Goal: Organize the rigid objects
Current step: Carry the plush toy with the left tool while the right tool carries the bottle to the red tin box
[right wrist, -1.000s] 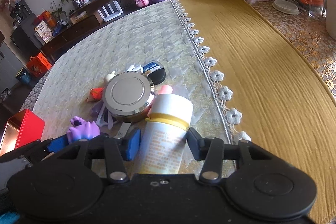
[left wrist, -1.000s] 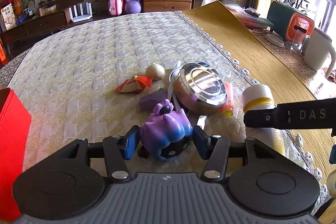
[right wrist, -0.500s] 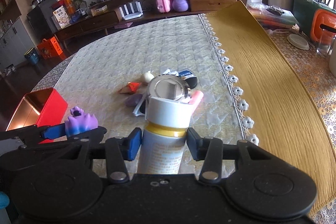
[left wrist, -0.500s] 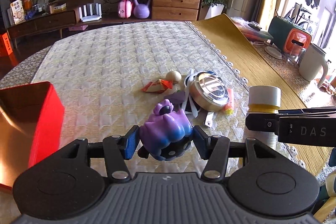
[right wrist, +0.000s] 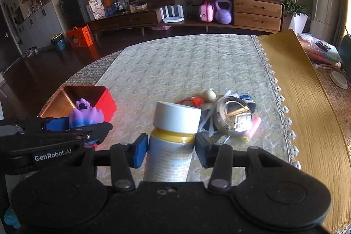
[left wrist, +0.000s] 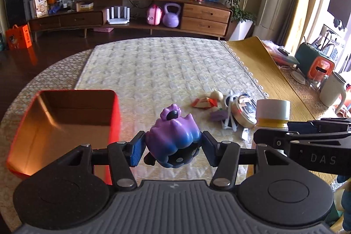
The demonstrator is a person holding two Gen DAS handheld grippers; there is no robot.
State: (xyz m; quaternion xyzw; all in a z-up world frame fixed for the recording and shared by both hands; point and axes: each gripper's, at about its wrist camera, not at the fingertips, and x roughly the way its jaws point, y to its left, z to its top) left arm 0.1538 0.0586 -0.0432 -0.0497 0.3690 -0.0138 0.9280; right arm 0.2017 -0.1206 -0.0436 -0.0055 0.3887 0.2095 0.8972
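The toy [left wrist: 172, 142], a lumpy purple-to-blue moulded figure with a black dotted base, sits clamped in the jaws of the left gripper [left wrist: 172, 149], clear of the bench [left wrist: 166, 71]. The box [left wrist: 63, 122], an open red tin with a coppery inside, lies at 9 o'clock from it, probably its destination. At 3 o'clock, the right gripper [right wrist: 171, 151] holds the bottle [right wrist: 173, 142] upright by its body: a smooth cylinder, white cap, yellow collar. The remaining pile, including a shiny round tin [right wrist: 233, 115], lies at 1 o'clock on quilted cloth.

Glossy plastic purple toy [left wrist: 173, 137]; shiny metal round tin [right wrist: 234, 116]; quilted matt cloth on table [left wrist: 166, 67]; glossy red box [left wrist: 63, 122], coppery metallic inside.
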